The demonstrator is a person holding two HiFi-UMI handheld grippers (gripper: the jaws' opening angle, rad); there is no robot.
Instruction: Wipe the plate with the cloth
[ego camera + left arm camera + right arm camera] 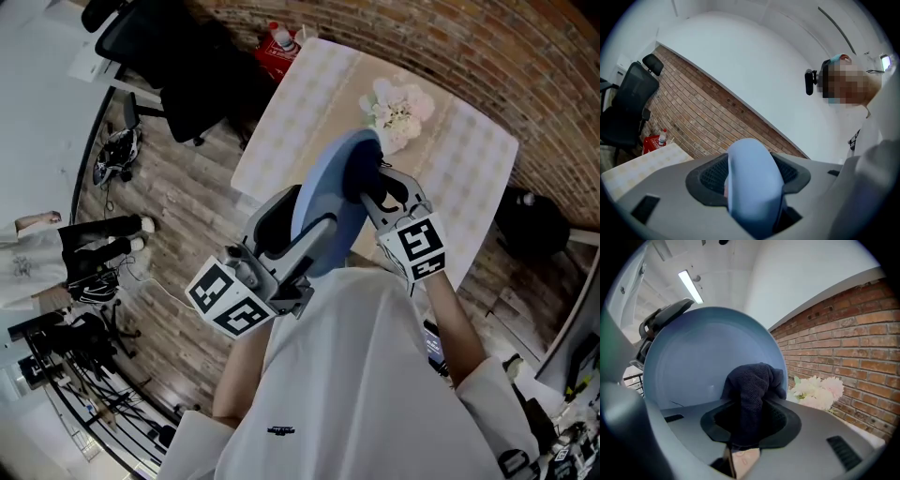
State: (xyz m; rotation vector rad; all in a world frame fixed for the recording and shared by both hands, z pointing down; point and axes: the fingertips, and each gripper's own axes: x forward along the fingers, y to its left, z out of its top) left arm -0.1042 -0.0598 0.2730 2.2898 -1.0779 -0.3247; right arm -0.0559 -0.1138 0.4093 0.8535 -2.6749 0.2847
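Observation:
A pale blue plate is held on edge above the table, tilted. My left gripper is shut on its near rim; in the left gripper view the plate's rim fills the gap between the jaws. My right gripper is shut on a dark navy cloth, which bunches out between its jaws and presses against the plate's face. In the head view the cloth shows as a dark lump at the plate's right side.
A table with a pale checked cover stands below, with white flowers on it. A brick wall runs behind. A black office chair and a red box with a bottle stand at the left.

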